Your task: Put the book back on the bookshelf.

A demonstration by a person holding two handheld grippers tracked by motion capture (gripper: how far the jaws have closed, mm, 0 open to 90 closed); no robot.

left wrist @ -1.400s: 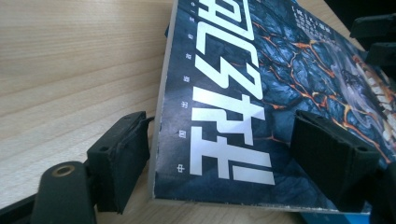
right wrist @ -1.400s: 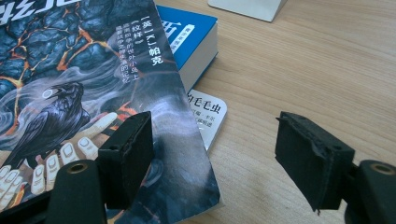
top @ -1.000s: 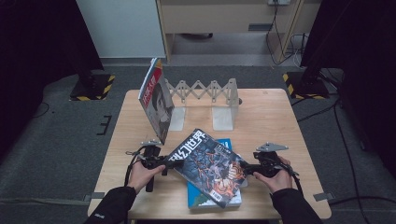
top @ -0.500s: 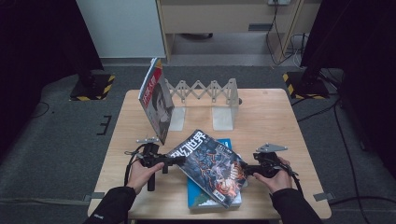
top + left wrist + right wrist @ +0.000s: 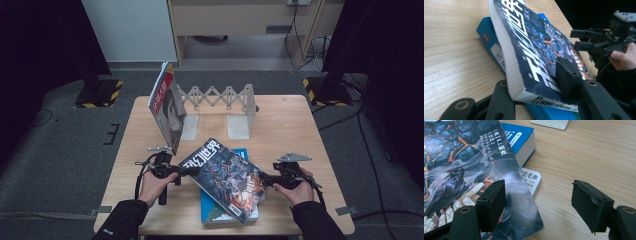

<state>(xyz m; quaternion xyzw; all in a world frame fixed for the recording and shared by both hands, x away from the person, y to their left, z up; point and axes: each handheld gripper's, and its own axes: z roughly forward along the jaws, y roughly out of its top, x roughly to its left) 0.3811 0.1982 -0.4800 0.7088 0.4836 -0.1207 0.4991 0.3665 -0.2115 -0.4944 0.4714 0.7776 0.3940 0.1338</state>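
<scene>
A dark magazine with a lava-and-raven cover lies askew on a blue book at the table's front middle. My left gripper is shut on the magazine's left corner. Its jaws have just been closing with the magazine between them. In the left gripper view one pad rests on the cover, the other jaw sits under the pages, and that edge is tilted up off the blue book. My right gripper stands open at the magazine's right corner, one jaw over the cover, the other over bare wood.
An accordion bookend rack stands at the table's back middle, with a magazine leaning upright against its left end. A white booklet peeks out under the stack. Bare wooden table lies to the right.
The left gripper's jaws have narrowed onto the magazine's left corner. The right hand and the stack have stayed where they were.
</scene>
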